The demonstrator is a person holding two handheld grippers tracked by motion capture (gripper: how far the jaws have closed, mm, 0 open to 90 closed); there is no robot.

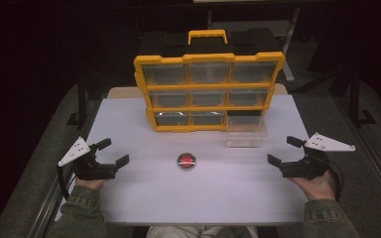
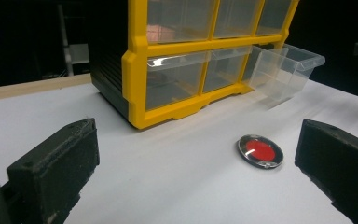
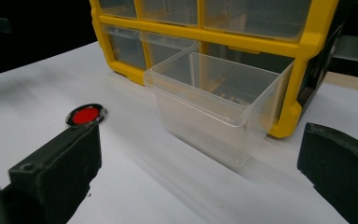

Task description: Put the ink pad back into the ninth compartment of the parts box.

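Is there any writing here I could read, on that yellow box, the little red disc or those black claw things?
None can be read.
Organizer: no label or brand shows.
Red disc: plain red centre with a glare streak, no legible text.
Pulled-out drawer: clear, unmarked.
Left gripper and right gripper: no markings visible.

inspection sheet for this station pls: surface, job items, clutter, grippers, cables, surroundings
Surface: white table, bare around the items.
Job's things: yellow organiser upright at the far middle; its bottom-right clear drawer is pulled out and looks empty. Red disc lies flat at the table's middle, apart from the organiser.
Clutter: nothing seen.
Grippers: left gripper open, at the table's left edge; right gripper open, at the right edge. Both hold nothing.
Cables: one black cable trails from the left gripper, another from the right.
Surroundings: dark; grey floor on both sides, dim frames behind.
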